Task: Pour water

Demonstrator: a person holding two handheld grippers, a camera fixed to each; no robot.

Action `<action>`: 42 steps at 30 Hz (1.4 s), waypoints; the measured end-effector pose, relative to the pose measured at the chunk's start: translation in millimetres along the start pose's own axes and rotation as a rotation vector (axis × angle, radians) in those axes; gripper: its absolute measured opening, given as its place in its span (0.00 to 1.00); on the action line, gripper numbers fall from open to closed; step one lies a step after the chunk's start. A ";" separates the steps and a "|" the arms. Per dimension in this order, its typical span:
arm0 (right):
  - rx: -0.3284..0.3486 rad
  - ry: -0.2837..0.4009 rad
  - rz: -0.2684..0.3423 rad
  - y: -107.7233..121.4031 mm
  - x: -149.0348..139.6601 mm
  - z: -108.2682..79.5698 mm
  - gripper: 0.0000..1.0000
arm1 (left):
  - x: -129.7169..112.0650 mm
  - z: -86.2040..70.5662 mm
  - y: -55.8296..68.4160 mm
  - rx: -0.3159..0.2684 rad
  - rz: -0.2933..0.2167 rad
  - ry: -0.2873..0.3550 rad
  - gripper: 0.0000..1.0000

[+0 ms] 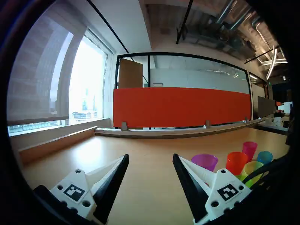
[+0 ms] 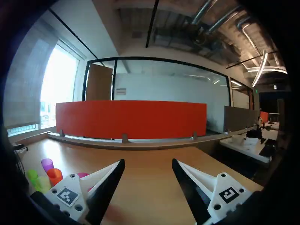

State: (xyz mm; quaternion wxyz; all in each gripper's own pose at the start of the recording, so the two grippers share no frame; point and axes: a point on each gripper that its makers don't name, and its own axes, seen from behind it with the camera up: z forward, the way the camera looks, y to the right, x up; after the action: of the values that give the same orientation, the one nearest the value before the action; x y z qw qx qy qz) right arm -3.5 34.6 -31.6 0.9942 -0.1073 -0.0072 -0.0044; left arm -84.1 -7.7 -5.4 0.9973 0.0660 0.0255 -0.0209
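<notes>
Several coloured plastic cups stand on the wooden table (image 1: 150, 157). In the left gripper view they sit to the right of my left gripper (image 1: 150, 161): a purple cup (image 1: 204, 162), an orange cup (image 1: 236, 162), a pink cup (image 1: 249, 149), a blue cup (image 1: 264, 157) and a yellow-green cup (image 1: 252, 170). That gripper is open with nothing between its fingers. In the right gripper view the cups are at the lower left: a purple cup (image 2: 47, 164), an orange cup (image 2: 55, 175) and a green cup (image 2: 32, 175). My right gripper (image 2: 148, 165) is open and holds nothing.
An orange partition (image 1: 180, 107) runs along the table's far edge, with glass walls behind it. A bright window (image 1: 86, 86) and a wooden sill lie to the left. Another desk with clutter (image 2: 251, 144) stands to the right across a gap.
</notes>
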 end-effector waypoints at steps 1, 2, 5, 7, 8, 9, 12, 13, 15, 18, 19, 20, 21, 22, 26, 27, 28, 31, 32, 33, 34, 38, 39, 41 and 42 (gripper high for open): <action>0.000 0.005 0.000 -0.4 1.2 0.1 0.97 | -0.1 0.0 0.0 0.000 0.000 0.000 0.86; 0.000 0.011 0.000 -0.8 2.6 0.3 0.97 | -0.2 0.1 0.0 0.000 -0.001 0.000 0.86; 0.000 0.028 -0.010 -3.3 5.8 1.7 0.97 | -0.2 -0.1 0.2 0.000 -0.001 0.000 0.87; 0.001 0.040 -0.022 -5.5 8.3 3.2 0.97 | -0.1 -0.3 0.2 0.000 -0.001 0.000 0.87; 0.002 0.048 -0.031 -6.9 9.9 4.1 0.97 | 0.0 -0.3 0.1 0.000 -0.001 0.000 0.87; 0.002 0.056 -0.038 -8.0 11.1 4.9 0.97 | 0.1 -0.3 0.0 0.000 -0.001 0.000 0.87; 0.000 0.082 -0.062 -11.4 11.7 6.5 0.98 | 0.3 -0.1 -0.2 0.001 -0.001 0.000 0.87; 0.000 0.089 -0.068 -12.5 10.4 7.1 0.98 | 0.2 0.0 -0.3 0.001 -0.001 0.000 0.87; 0.000 0.103 -0.080 -15.1 7.3 8.6 0.98 | 0.0 0.0 -0.3 0.001 -0.001 0.000 0.87; 0.015 0.116 -0.082 -21.1 -0.8 11.8 0.98 | -0.2 -0.2 -0.2 0.001 0.000 0.000 0.87; 0.023 0.118 -0.076 -23.1 -3.1 12.8 0.99 | -0.2 -0.2 -0.1 0.001 0.000 0.000 0.87; 0.032 0.122 -0.070 -25.5 -5.7 13.9 0.99 | -0.2 -0.2 -0.1 0.001 0.000 0.000 0.87; 0.040 0.124 -0.064 -27.4 -8.2 14.9 0.99 | -0.1 -0.2 0.0 0.001 0.000 0.000 0.87; 0.046 0.124 -0.056 -28.6 -11.3 15.7 0.99 | -0.1 -0.1 0.1 0.001 -0.001 0.000 0.87; 0.060 0.111 -0.024 -30.8 -25.6 18.9 1.00 | -0.2 -0.2 0.4 0.001 -0.001 0.000 0.87; 0.061 0.106 -0.018 -30.7 -29.0 19.6 1.00 | -0.2 -0.3 0.5 0.000 0.000 0.000 0.87; 0.060 0.103 -0.016 -30.7 -31.6 20.2 0.99 | -0.1 -0.3 0.4 0.000 0.000 0.000 0.87; 0.064 0.097 -0.018 -32.1 -38.9 21.0 1.00 | -0.1 -0.3 0.2 0.000 0.000 0.000 0.87; 0.069 0.098 -0.023 -33.5 -41.1 20.7 1.00 | -0.1 -0.3 0.2 0.000 -0.001 0.000 0.87; 0.073 0.099 -0.028 -34.7 -43.0 20.4 1.00 | -0.1 -0.3 0.2 0.000 -0.001 0.000 0.87; 0.075 0.099 -0.032 -36.0 -44.5 19.9 1.00 | -0.1 -0.3 0.1 0.000 -0.001 0.000 0.87; 0.088 0.093 -0.041 -40.6 -50.1 19.3 1.00 | 0.0 -0.1 0.1 0.000 0.000 0.000 0.87; 0.090 0.090 -0.041 -41.3 -51.2 19.5 1.00 | 0.0 -0.1 0.1 0.000 0.000 0.000 0.87; 0.089 0.083 -0.037 -40.8 -52.6 20.2 1.00 | 0.0 0.2 0.0 0.000 0.000 0.000 0.87; 0.089 0.080 -0.035 -40.5 -53.2 20.5 1.00 | 0.0 0.3 0.0 0.000 -0.001 0.000 0.87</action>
State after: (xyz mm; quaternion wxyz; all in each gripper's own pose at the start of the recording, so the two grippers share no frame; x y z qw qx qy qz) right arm -57.4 -0.2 -3.7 0.9972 -0.0626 0.0305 -0.0257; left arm -84.1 -7.8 -5.2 0.9973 0.0660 0.0254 -0.0212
